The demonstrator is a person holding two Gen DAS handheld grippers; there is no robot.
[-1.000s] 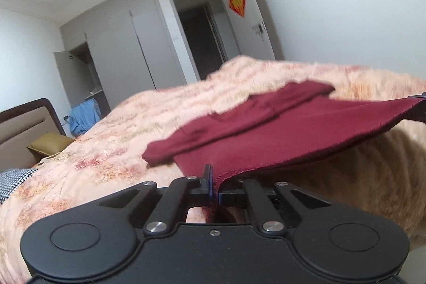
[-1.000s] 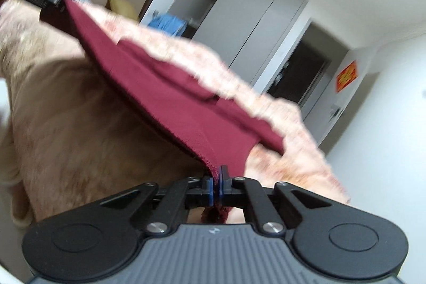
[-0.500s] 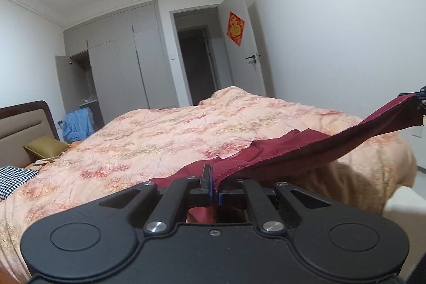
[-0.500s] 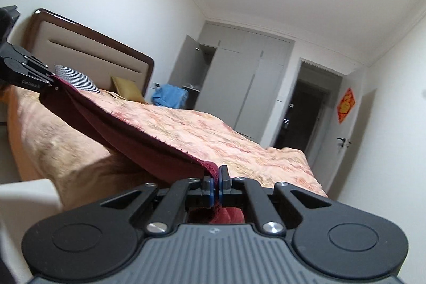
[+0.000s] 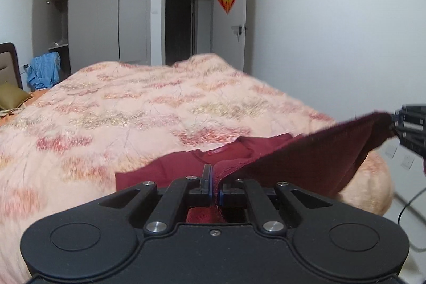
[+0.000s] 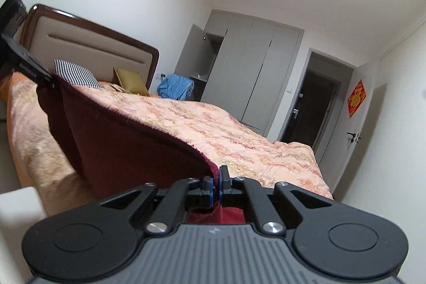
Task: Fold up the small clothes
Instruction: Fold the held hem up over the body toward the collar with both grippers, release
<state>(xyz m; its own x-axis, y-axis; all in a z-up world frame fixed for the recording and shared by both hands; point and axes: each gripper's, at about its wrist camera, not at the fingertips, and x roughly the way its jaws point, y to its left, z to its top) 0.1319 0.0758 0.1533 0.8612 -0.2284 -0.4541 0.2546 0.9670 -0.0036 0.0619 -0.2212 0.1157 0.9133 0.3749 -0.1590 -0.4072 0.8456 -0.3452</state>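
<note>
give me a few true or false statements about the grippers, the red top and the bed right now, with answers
1. The left gripper is shut on the red top. True.
2. The right gripper is open and holds nothing. False: it is shut on another edge of the same top.
3. The whole top lies flat on the bedspread. False: the edge between the grippers is lifted; only the far part with the collar rests on the bed.
4. A blue garment sits by the open wardrobe. True.
5. The checked pillow lies at the foot of the bed. False: it is by the headboard.
</note>
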